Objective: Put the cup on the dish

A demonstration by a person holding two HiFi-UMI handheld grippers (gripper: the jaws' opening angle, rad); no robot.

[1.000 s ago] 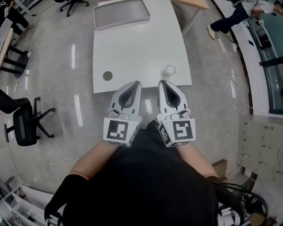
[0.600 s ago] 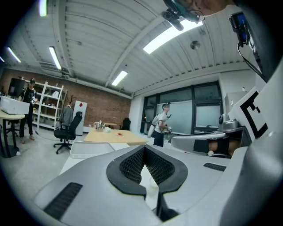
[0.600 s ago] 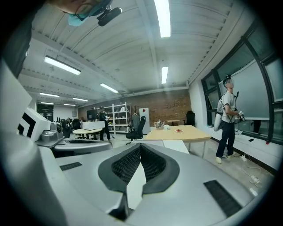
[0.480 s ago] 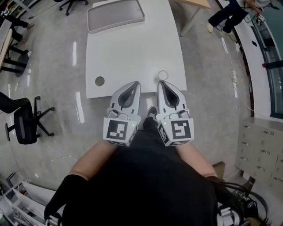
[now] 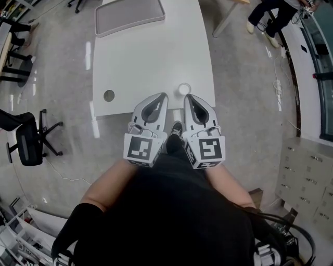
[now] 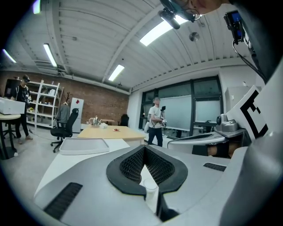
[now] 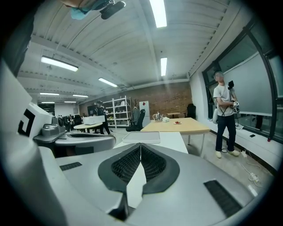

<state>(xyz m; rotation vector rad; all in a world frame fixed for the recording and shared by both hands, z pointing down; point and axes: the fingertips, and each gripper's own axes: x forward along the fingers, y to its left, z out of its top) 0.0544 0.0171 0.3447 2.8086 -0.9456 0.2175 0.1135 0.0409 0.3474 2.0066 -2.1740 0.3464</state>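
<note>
A small white cup stands near the front edge of the white table, just beyond my right gripper's tip. A shallow grey tray-like dish lies at the table's far end; it also shows as the tray in the left gripper view. My left gripper and right gripper hang side by side over the table's front edge, both shut and empty. In the left gripper view the cup shows low in the gap behind the shut left gripper. The right gripper points along the table toward the tray.
A round cable hole sits at the table's front left. A black office chair stands on the floor to the left. A person stands beyond the table's right side, and drawer cabinets line the right wall. A wooden table lies farther back.
In the head view the table and cup have drifted left and nearer, so the gripper tips now overlap the front edge. Both grippers keep the same side-by-side pose, still shut.
</note>
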